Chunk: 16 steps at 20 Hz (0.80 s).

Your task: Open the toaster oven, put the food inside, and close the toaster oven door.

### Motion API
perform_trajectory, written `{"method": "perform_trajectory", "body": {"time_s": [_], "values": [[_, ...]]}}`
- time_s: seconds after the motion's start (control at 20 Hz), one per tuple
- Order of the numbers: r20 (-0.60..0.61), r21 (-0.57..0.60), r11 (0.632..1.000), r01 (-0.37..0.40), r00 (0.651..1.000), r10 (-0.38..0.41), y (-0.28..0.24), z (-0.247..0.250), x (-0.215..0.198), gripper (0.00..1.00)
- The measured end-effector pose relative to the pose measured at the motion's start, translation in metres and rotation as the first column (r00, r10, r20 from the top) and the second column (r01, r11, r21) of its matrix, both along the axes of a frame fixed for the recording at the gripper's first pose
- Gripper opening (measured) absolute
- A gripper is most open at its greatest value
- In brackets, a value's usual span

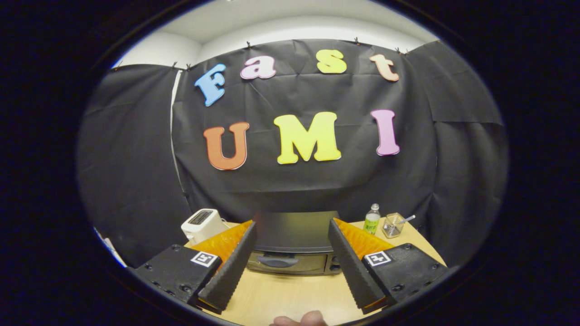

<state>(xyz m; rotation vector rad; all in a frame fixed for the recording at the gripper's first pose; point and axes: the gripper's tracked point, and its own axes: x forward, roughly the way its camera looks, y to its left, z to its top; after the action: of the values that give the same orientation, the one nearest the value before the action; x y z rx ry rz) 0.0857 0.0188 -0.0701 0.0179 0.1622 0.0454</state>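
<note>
Glossy metal toaster oven [293, 244], wood-look table [290, 294]

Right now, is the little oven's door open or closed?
Closed. The toaster oven door stands flat against its front, handle untouched. The gripper fingers are spread open, holding nothing, with the oven just beyond them.

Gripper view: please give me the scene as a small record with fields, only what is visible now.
claw: open, fingers spread, holding nothing
toaster oven: beyond the fingers, seen between them, door shut
door handle: along the top of the door, untouched
white toaster: left of the oven
bottle: right of the oven
glass container: beside the bottle
table: light wood
</note>
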Motion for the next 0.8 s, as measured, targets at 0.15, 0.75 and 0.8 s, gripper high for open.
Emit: {"method": "perform_trajectory", "body": {"time_s": [0.15,0.75,0.8], "values": [[-0.051,0.005,1.0,-0.009,0.999,0.009,0.014,-0.035,0.027,1.0],[-0.299,-0.008,0.997,0.073,0.952,-0.072,0.028,-0.183,0.111,1.0],[-0.308,-0.009,0.997,0.082,0.948,-0.081,0.026,-0.189,0.116,1.0]]}}
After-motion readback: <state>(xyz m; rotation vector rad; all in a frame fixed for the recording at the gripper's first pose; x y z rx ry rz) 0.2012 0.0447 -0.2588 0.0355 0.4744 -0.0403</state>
